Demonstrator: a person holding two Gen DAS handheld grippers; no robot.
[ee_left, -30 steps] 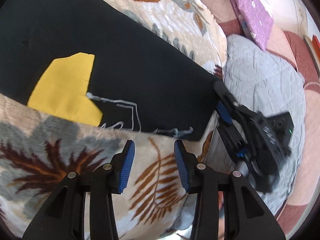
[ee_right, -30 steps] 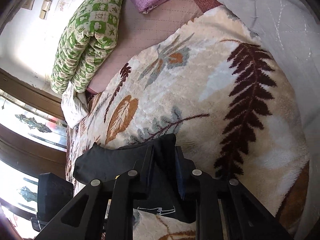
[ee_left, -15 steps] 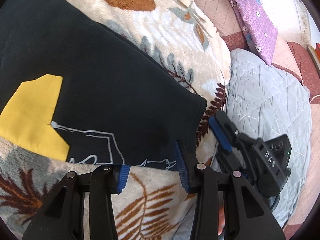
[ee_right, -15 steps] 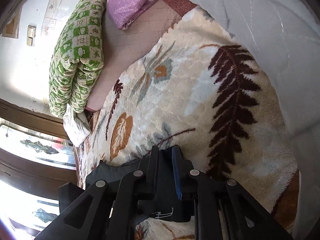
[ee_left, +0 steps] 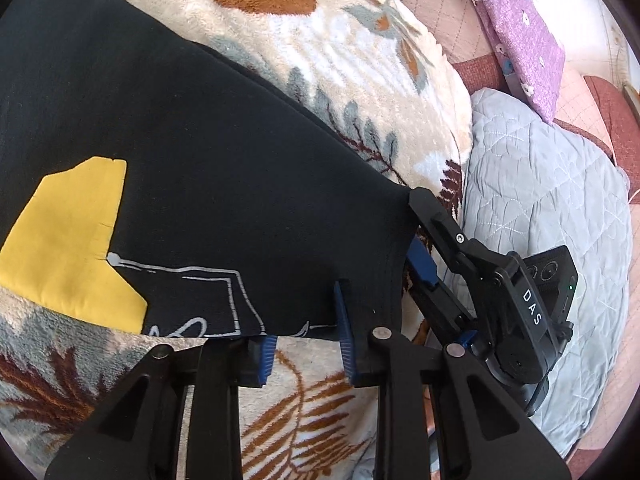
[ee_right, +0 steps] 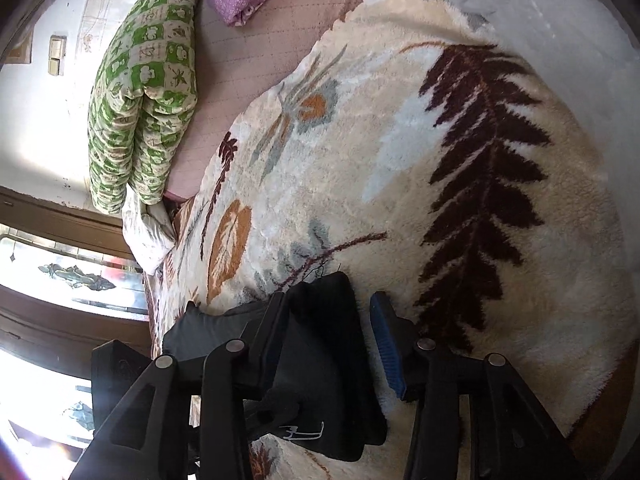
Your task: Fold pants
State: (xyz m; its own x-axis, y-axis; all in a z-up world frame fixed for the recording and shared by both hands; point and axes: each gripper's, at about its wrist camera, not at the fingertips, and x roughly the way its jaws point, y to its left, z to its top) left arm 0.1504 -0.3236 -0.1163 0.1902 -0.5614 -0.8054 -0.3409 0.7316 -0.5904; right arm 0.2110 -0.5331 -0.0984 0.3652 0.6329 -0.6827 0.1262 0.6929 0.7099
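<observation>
- Pants (ee_left: 208, 152): black, with a yellow patch (ee_left: 68, 248) and pale printed lines. In the left wrist view they lie flat across the left and centre of the frame on a fleece blanket (ee_left: 304, 52) printed with leaves.
- Left gripper (ee_left: 306, 332): at bottom centre of its own view, straddling the near hem of the pants. Jaws are closing; the hem sits between the blue pads (ee_left: 343, 320), but a gap shows, so no firm pinch yet.
- Right gripper (ee_right: 326, 344): at bottom centre of the right wrist view, over the far corner of the same hem. Jaws are opening; a fold of black cloth lies between them, against the left finger, while the blue right pad (ee_right: 386, 346) stands clear of it. Reads as a release.
- In the left wrist view the right gripper sits at centre right, its tips at the corner of the pants.
- Handling, judged: soft knit, light, limp. It will drape and sag from any single hold, and the fleece beneath may drag on it.
- Where to hold, judged: the hem's two corners, pinching all layers at the thick stitched edge, not the loose middle.
- Risk, judged: a shallow pinch catches only the top layer.
- Gray quilt (ee_left: 540, 208) at right, clear of the work.
</observation>
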